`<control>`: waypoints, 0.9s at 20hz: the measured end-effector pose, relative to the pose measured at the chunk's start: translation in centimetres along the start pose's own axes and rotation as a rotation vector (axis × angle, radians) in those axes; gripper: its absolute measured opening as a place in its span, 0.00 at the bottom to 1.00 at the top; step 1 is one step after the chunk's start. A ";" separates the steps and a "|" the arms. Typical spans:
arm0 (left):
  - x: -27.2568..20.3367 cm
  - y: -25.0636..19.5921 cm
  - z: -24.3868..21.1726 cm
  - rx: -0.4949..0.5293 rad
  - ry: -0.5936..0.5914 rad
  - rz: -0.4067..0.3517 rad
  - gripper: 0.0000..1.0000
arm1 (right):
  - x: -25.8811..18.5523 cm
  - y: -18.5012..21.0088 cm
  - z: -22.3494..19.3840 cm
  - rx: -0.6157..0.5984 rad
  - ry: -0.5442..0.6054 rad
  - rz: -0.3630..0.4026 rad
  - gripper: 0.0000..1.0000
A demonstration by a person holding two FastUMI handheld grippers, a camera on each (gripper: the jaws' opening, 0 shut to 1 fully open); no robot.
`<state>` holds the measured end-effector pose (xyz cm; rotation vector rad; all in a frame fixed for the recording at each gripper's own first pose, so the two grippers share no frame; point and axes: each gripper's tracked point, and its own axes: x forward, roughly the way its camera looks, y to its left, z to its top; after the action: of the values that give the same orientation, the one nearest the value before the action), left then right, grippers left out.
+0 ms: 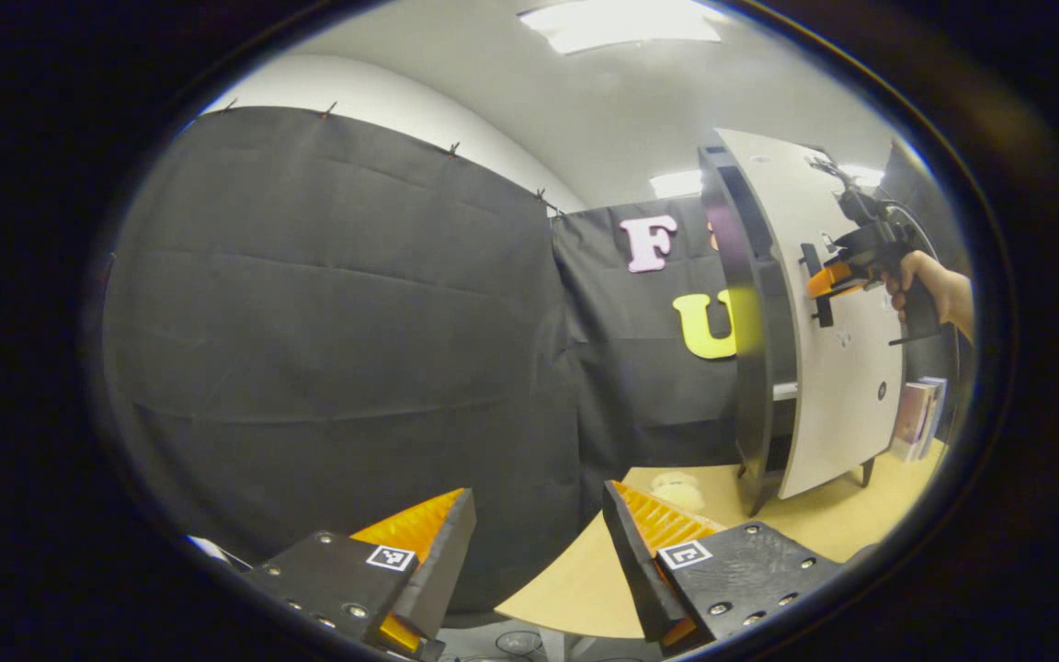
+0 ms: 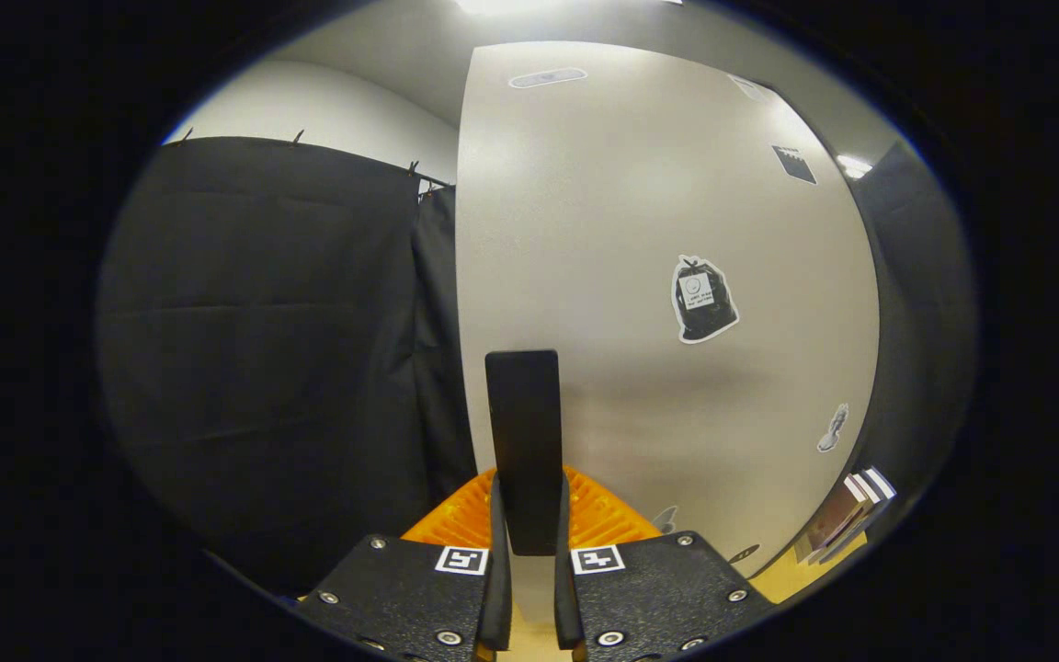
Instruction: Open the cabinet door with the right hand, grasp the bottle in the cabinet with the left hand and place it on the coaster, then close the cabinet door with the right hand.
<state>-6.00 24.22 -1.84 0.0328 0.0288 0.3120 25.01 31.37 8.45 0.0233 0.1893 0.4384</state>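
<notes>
In the right gripper view my right gripper [image 2: 529, 501] is shut on the black upright handle [image 2: 522, 441] of the pale grey cabinet door [image 2: 640, 230]. The left gripper view has the dark cabinet [image 1: 750, 322] standing on the table at the right. Its door [image 1: 847, 386] is swung a little way out, and a shelf edge [image 1: 784, 391] shows in the gap. There a hand holds the right gripper [image 1: 831, 280] with its orange fingers on the handle [image 1: 819, 285]. My left gripper [image 1: 539, 515] hangs open and holds nothing, well left of the cabinet. A pale round thing [image 1: 678, 489], perhaps the coaster, lies on the table in front of the cabinet.
The wooden table [image 1: 805, 519] carries the cabinet on short legs. A few books [image 1: 917, 418] stand to the right of the cabinet, and the same books [image 2: 847, 515] sit low right in the right gripper view. Black cloth walls close off the left and back.
</notes>
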 end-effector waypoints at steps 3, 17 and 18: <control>0.1 -1.0 0.5 -0.006 -0.007 -0.021 0.80 | -0.8 -0.1 0.1 -0.005 0.004 0.010 0.19; 1.8 -8.2 1.4 -0.026 -0.024 -0.157 0.80 | -4.9 -0.7 0.4 -0.008 0.007 0.048 0.19; 1.8 -8.9 1.5 -0.025 -0.021 -0.167 0.82 | -5.1 -0.8 0.3 -0.011 0.008 0.049 0.19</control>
<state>-1.50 16.28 -0.76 0.0085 0.0066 0.1453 20.90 28.53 9.60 0.0149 0.1945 0.4882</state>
